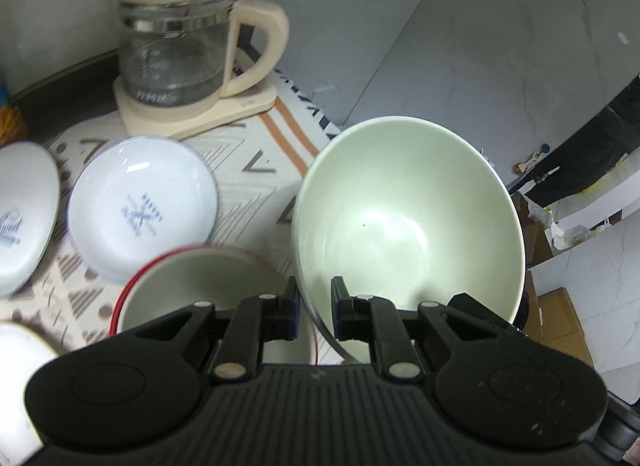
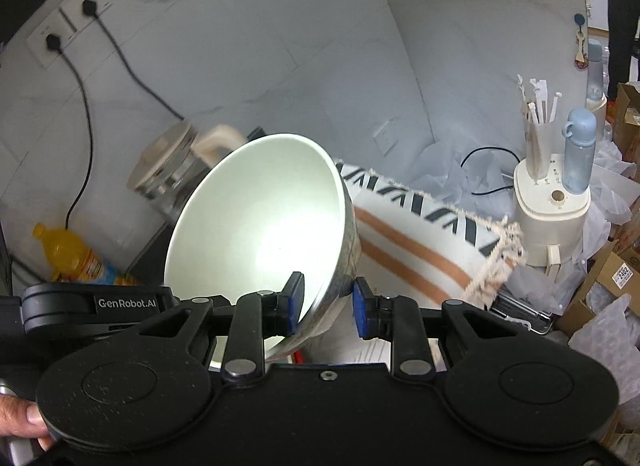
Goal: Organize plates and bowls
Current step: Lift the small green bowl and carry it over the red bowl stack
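We are holding one large pale bowl [image 1: 408, 221] in the air with both tongs at once. The left tongs [image 1: 315, 308] are closed almost fully, pinching the near rim of the bowl, one pad inside and one outside. In the right wrist view the same bowl [image 2: 260, 225] is tilting, its mouth facing us and to the left. The right tongs [image 2: 328, 304] are standing partly open around its lower wall: the left pad is lying against the inside, while the right pad seems to be sitting just off the outside, though the angle is too poor for us to be sure of contact.

Below the left tongs a red-rimmed bowl [image 1: 208, 290] is sitting on the patterned cloth [image 1: 256, 169] that is covering the desk. To its left two white dishes with blue print are lying side by side, one [image 1: 142, 205] near the middle and another [image 1: 24, 213] at the edge of the view. A glass kettle [image 1: 180, 41] with a cream lid and handle is standing on its cream base behind them, close to the wall.

In the right wrist view an orange bottle [image 2: 68, 254] is lying at the left beneath two black cords plugged into wall sockets. A cream appliance [image 2: 552, 209] carrying a pale blue bottle [image 2: 578, 149] is standing past the cloth's fringed edge, well apart from the bowl. A thumb [image 2: 24, 418] is showing at the lower left.
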